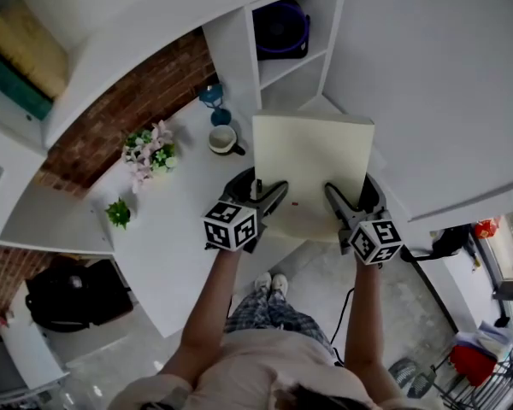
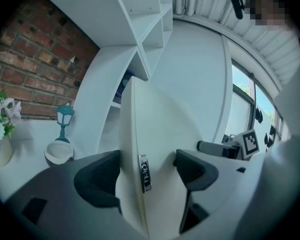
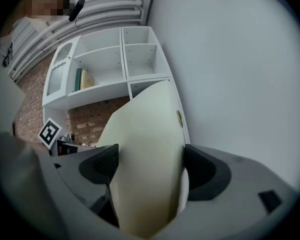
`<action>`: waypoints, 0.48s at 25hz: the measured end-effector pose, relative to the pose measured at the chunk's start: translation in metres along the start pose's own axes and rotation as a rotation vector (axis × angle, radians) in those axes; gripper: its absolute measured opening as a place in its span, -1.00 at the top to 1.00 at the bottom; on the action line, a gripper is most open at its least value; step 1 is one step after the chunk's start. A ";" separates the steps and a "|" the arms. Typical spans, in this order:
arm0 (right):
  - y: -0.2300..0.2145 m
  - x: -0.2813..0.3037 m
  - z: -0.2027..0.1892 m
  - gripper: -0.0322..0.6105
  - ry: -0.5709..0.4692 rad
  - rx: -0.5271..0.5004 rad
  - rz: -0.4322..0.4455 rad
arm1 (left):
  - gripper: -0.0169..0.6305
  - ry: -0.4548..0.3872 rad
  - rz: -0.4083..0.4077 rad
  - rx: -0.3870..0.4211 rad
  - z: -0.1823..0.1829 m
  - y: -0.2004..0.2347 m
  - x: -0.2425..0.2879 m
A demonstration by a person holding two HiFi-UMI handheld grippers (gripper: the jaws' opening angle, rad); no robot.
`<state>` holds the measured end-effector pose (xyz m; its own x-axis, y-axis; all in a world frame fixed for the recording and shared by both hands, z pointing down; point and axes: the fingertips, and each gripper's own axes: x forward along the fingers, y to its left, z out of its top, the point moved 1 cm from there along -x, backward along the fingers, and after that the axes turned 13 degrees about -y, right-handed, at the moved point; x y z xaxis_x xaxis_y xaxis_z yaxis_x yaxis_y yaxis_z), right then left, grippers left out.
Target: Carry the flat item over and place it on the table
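Observation:
A flat cream square pad (image 1: 312, 173) hangs in the air between both grippers, over the near right end of the white table (image 1: 175, 246). My left gripper (image 1: 271, 196) is shut on its lower left edge, and my right gripper (image 1: 334, 198) is shut on its lower right edge. In the left gripper view the pad (image 2: 160, 134) stands edge-on between the jaws of the left gripper (image 2: 145, 170), a small sewn tag (image 2: 144, 173) facing the camera. In the right gripper view the pad (image 3: 145, 149) fills the gap of the right gripper (image 3: 147, 168).
On the table stand a white mug (image 1: 225, 140), a teal lantern (image 1: 214, 101), a flower pot (image 1: 150, 152) and a small green plant (image 1: 118, 213). A white shelf unit (image 1: 282, 67) rises behind. A black bag (image 1: 68, 295) lies on the floor at left.

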<state>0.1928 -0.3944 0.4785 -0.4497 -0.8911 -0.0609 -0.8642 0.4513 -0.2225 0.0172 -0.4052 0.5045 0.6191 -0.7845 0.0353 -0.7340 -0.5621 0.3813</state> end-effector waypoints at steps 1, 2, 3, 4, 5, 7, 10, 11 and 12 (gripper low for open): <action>-0.003 0.003 -0.006 -0.42 0.019 0.002 -0.005 | -0.10 0.015 0.002 -0.007 -0.006 0.004 0.003; -0.006 0.006 -0.012 -0.42 0.037 0.005 -0.010 | -0.10 0.030 0.003 -0.014 -0.011 0.009 0.006; -0.009 0.008 -0.018 -0.42 0.054 0.008 -0.016 | -0.10 0.043 0.005 -0.020 -0.016 0.013 0.009; -0.011 0.011 -0.023 -0.42 0.070 0.013 -0.021 | -0.10 0.055 0.007 -0.025 -0.020 0.017 0.012; -0.013 0.013 -0.028 -0.42 0.085 0.019 -0.027 | -0.10 0.067 0.010 -0.032 -0.024 0.021 0.014; -0.018 0.018 -0.037 -0.42 0.114 0.029 -0.037 | -0.10 0.089 0.014 -0.047 -0.033 0.028 0.019; -0.023 0.023 -0.050 -0.42 0.152 0.041 -0.042 | -0.10 0.117 0.020 -0.063 -0.043 0.036 0.023; -0.025 0.025 -0.054 -0.42 0.163 0.047 -0.044 | -0.10 0.122 0.023 -0.068 -0.046 0.039 0.024; -0.027 0.027 -0.057 -0.42 0.171 0.056 -0.048 | -0.10 0.125 0.025 -0.075 -0.048 0.042 0.026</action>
<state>0.1908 -0.4282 0.5383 -0.4444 -0.8882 0.1166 -0.8737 0.4010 -0.2754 0.0159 -0.4362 0.5658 0.6340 -0.7569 0.1584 -0.7298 -0.5179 0.4462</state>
